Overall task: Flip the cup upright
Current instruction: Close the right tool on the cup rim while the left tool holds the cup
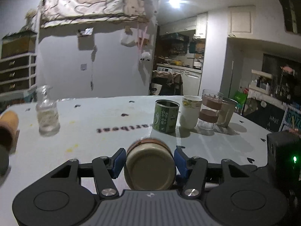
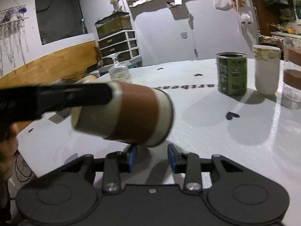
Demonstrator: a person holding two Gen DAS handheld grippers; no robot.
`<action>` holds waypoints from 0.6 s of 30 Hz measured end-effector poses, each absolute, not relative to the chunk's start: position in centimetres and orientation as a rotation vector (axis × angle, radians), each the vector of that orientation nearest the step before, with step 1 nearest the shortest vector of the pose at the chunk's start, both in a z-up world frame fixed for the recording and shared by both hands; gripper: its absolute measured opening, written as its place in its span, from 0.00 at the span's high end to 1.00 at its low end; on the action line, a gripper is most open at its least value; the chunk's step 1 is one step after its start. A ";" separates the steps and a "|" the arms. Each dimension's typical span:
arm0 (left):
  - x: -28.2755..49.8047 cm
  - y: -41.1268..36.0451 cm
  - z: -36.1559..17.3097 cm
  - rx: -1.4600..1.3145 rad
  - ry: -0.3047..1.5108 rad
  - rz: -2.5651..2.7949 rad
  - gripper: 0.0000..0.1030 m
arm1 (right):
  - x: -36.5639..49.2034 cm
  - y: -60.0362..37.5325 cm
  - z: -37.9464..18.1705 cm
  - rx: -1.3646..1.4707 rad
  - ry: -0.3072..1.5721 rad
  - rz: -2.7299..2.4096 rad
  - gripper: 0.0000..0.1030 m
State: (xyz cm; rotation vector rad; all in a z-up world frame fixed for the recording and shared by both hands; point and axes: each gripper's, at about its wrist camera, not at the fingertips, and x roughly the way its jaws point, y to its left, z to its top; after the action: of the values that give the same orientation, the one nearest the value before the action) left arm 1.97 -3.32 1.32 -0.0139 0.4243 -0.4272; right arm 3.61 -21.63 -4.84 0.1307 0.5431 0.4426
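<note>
A cream cup with a brown band (image 1: pixel 150 166) lies on its side between the blue pads of my left gripper (image 1: pixel 149 163), base toward the camera; the gripper is shut on it. In the right wrist view the same cup (image 2: pixel 124 114) hangs sideways above the white table (image 2: pixel 207 131), mouth pointing right, with the left gripper's black finger (image 2: pixel 56 96) on it. My right gripper (image 2: pixel 152 155) is open and empty just below and in front of the cup.
A green tin (image 1: pixel 166 117), a white paper cup (image 1: pixel 190 112), a banded glass (image 1: pixel 209 111) and a metal tumbler (image 1: pixel 225 113) stand at the back right. A clear glass bottle (image 1: pixel 47 113) and a tan cup lying on its side (image 1: pixel 8 130) are at the left.
</note>
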 end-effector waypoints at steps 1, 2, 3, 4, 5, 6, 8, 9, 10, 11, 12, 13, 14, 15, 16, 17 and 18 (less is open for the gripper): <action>1.6 -3.2 1.0 -0.023 0.434 -0.423 0.45 | 3.6 -21.9 -4.9 0.132 0.543 0.428 0.65; 1.5 -3.2 0.7 -0.029 0.446 -0.421 0.45 | 3.6 -22.1 -4.9 0.132 0.542 0.413 0.65; 1.4 -3.2 0.3 -0.036 0.464 -0.422 0.45 | 3.6 -22.3 -4.9 0.134 0.541 0.403 0.65; 1.4 -3.2 -0.2 -0.044 0.486 -0.426 0.45 | 3.5 -22.7 -4.8 0.140 0.540 0.395 0.65; 1.5 -3.3 -0.7 -0.055 0.515 -0.429 0.45 | 3.5 -23.0 -4.8 0.144 0.540 0.385 0.65; 1.7 -3.4 -1.2 -0.064 0.536 -0.434 0.46 | 3.4 -23.1 -4.7 0.140 0.539 0.370 0.65; 1.7 -3.4 -1.8 -0.082 0.538 -0.437 0.45 | 3.3 -23.5 -4.6 0.139 0.536 0.344 0.64; 1.7 -3.6 -1.8 -0.079 0.533 -0.433 0.45 | 3.3 -23.7 -4.6 0.142 0.534 0.331 0.62; 1.6 -3.7 -1.8 -0.084 0.530 -0.429 0.45 | 3.2 -24.1 -4.4 0.151 0.533 0.313 0.60; 1.6 -3.6 -1.8 -0.095 0.527 -0.424 0.45 | 3.2 -24.4 -4.2 0.161 0.530 0.292 0.59; 1.4 -3.5 -2.0 -0.104 0.525 -0.421 0.45 | 3.1 -24.7 -3.9 0.168 0.520 0.270 0.58; 1.4 -3.4 -2.0 -0.112 0.525 -0.418 0.45 | 2.9 -25.1 -3.5 0.177 0.507 0.251 0.55; 1.4 -3.4 -2.0 -0.118 0.525 -0.416 0.45 | 2.7 -25.5 -3.0 0.190 0.499 0.246 0.52; 1.3 -3.4 -2.0 -0.120 0.525 -0.413 0.45 | 2.7 -25.9 -2.5 0.213 0.498 0.251 0.46; 1.3 -3.5 -2.0 -0.121 0.524 -0.410 0.45 | 2.9 -26.3 -1.9 0.249 0.504 0.268 0.39; 1.2 -3.6 -2.1 -0.119 0.522 -0.406 0.45 | 3.1 -26.6 -1.5 0.289 0.515 0.292 0.35; 1.2 -3.7 -2.1 -0.116 0.519 -0.403 0.45 | 3.4 -26.8 -1.2 0.335 0.532 0.324 0.27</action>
State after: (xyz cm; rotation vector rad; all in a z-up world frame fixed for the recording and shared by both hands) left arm 1.17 -3.71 -2.15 -0.1161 0.5187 -0.4027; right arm 3.39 -26.83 -1.21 0.3352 0.5322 0.3238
